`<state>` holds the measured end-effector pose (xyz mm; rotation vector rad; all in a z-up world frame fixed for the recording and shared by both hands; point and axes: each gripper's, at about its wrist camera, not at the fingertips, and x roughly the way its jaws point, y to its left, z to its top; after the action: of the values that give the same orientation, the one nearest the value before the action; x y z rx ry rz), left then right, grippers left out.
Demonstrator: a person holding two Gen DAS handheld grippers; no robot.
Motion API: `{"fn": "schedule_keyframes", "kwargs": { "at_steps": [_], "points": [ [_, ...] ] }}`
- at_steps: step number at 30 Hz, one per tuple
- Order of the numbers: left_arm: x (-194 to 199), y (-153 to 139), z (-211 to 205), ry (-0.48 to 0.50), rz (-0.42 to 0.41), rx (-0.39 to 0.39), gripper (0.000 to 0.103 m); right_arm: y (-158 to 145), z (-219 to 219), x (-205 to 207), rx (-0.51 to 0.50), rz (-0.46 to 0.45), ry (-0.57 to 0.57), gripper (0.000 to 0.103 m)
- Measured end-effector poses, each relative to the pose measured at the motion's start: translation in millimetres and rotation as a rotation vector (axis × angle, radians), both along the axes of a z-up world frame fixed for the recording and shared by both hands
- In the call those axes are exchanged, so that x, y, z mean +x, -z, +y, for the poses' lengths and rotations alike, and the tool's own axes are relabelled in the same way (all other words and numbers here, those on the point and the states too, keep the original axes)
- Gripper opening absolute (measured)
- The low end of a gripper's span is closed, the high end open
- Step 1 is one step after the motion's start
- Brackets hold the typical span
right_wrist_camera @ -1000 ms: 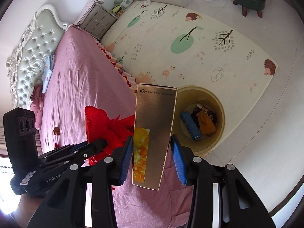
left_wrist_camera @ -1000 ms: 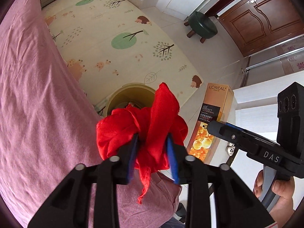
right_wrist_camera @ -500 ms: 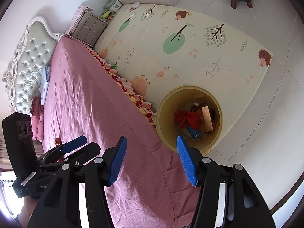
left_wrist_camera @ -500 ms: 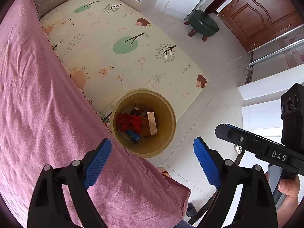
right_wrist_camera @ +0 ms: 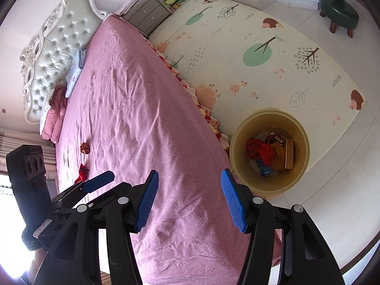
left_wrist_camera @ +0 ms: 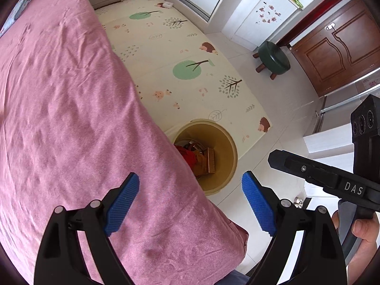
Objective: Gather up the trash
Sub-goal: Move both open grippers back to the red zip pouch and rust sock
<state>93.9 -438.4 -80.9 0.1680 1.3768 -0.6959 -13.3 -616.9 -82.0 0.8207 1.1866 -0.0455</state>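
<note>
Trash left on the pink bedspread (right_wrist_camera: 133,109), a small brown crumpled scrap (right_wrist_camera: 85,147) and a red wrapper (right_wrist_camera: 82,173), lies far left. Left gripper (left_wrist_camera: 190,199) and right gripper (right_wrist_camera: 188,197) gape empty; reaching could snag bedding, not scraps.

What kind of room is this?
A bedroom, most likely one a child uses. There's a big bed with a padded headboard, a nightstand beside it, and a play mat with trees and hedgehogs on the floor.
</note>
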Motion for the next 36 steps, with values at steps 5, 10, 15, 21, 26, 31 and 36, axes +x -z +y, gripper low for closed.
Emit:
{"fn": "schedule_keyframes", "kwargs": {
  "at_steps": [5,10,15,21,26,31,36],
  "points": [
    [2.6,-10.6,70.6,-0.094,-0.028,0.008,0.088,-6.8,53.3,21.8,0.0,-0.01,-0.099,0.055],
    [8.6,-15.6,145.5,-0.23,-0.025,0.002,0.088,-12.5,113.5,44.1,-0.001,-0.017,-0.204,0.055],
    [13.9,-20.3,211.9,-0.329,-0.045,0.012,0.088,-17.4,173.4,66.4,-0.001,-0.023,-0.292,0.055],
    [26.8,-22.6,278.0,-0.399,-0.077,0.052,0.088,-20.4,239.3,96.7,-0.005,-0.034,-0.379,0.055],
    [46.6,-20.8,327.7,-0.466,-0.08,0.06,0.088,-23.0,284.8,128.0,-0.005,-0.043,-0.436,0.055],
    [74.3,-13.7,363.8,-0.509,-0.076,0.071,0.088,-19.1,318.5,162.1,-0.001,-0.038,-0.48,0.055],
    [106.9,-1.0,390.0,-0.543,-0.071,0.079,0.088,-9.4,347.5,203.0,-0.012,-0.026,-0.521,0.055]
  ]
}}
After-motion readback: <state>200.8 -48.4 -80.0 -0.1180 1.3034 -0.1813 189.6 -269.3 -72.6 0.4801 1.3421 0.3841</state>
